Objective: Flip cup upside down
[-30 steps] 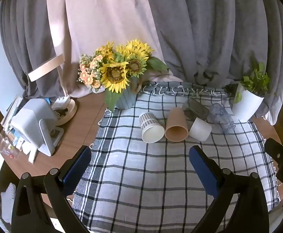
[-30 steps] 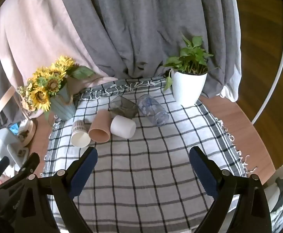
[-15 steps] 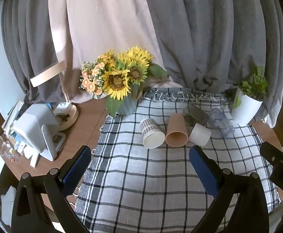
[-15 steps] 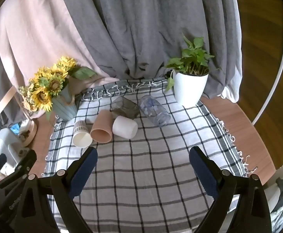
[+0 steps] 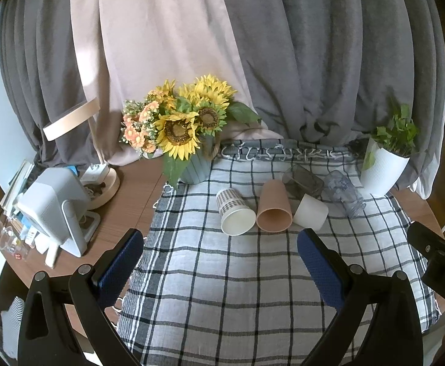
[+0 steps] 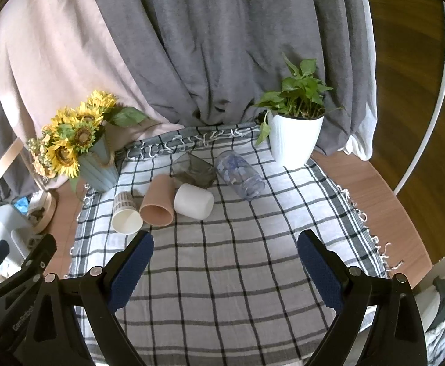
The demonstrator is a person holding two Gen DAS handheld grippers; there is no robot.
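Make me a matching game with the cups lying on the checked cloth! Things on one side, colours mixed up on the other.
Things:
1. cup at the left end
2. middle paper cup
3. cup right of it
4. plant pot

Colours:
A. white, ribbed
B. plain white
C. checked outside
D. tan

Pairs: 1-C, 2-D, 3-B, 4-A

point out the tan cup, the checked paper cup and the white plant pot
tan cup point(image 5: 272, 202), left wrist view, on its side wall
checked paper cup point(image 5: 230, 202), left wrist view, on its patterned side
white plant pot point(image 6: 294, 140), right wrist view, on its ribbed front
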